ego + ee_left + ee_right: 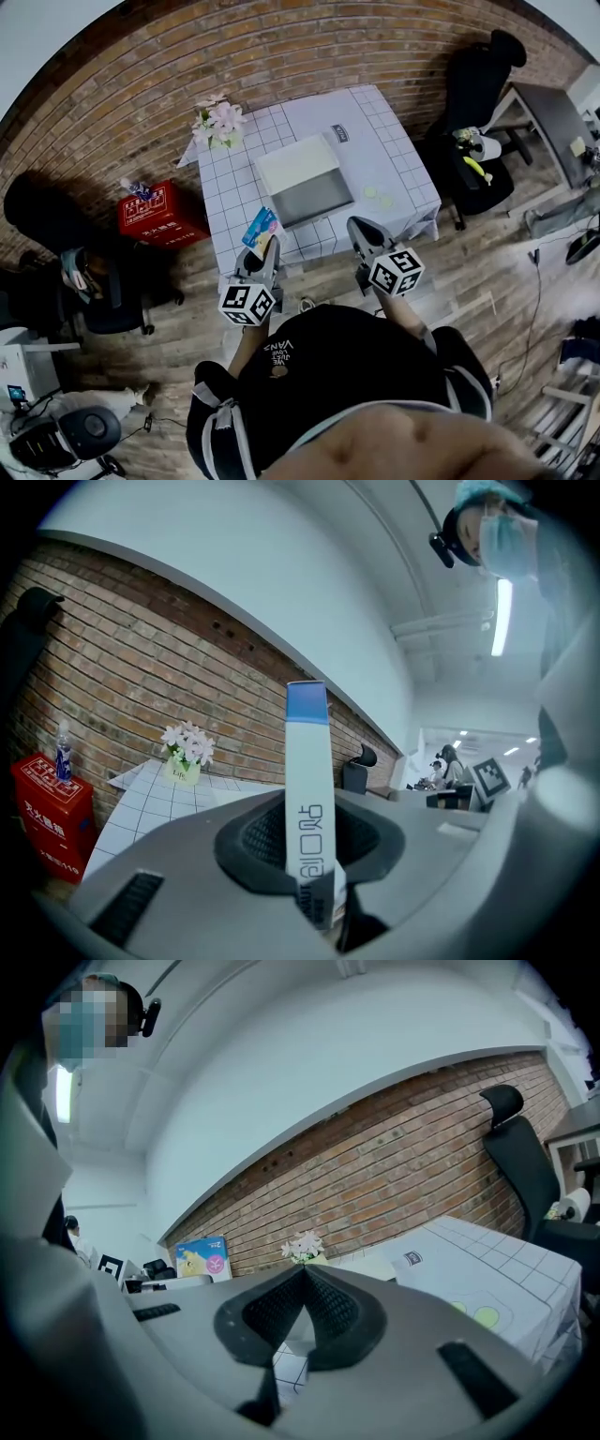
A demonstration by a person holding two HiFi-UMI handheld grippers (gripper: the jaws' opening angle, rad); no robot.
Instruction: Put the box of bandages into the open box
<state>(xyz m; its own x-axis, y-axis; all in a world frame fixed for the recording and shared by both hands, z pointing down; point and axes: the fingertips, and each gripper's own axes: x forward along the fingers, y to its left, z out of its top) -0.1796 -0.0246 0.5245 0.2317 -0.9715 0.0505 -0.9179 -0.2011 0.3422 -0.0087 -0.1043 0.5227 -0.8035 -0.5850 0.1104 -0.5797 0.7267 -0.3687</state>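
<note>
The box of bandages (262,228) is colourful, with blue, yellow and pink print, and hangs over the table's near left edge. My left gripper (266,247) is shut on its lower end. In the left gripper view the box (307,789) stands upright and edge-on between the jaws, white with a blue top. The open box (305,178), white with a grey inside, sits in the middle of the table just beyond the bandages. My right gripper (357,228) hovers at the table's near edge, right of the open box. Its jaws (302,1275) are shut on nothing.
The table (394,159) has a white checked cloth. A pot of pale flowers (217,122) stands at its far left corner, a small dark item (340,133) at the back, green spots (378,195) to the right. A red crate (159,214) and black chairs (473,103) stand around on the floor.
</note>
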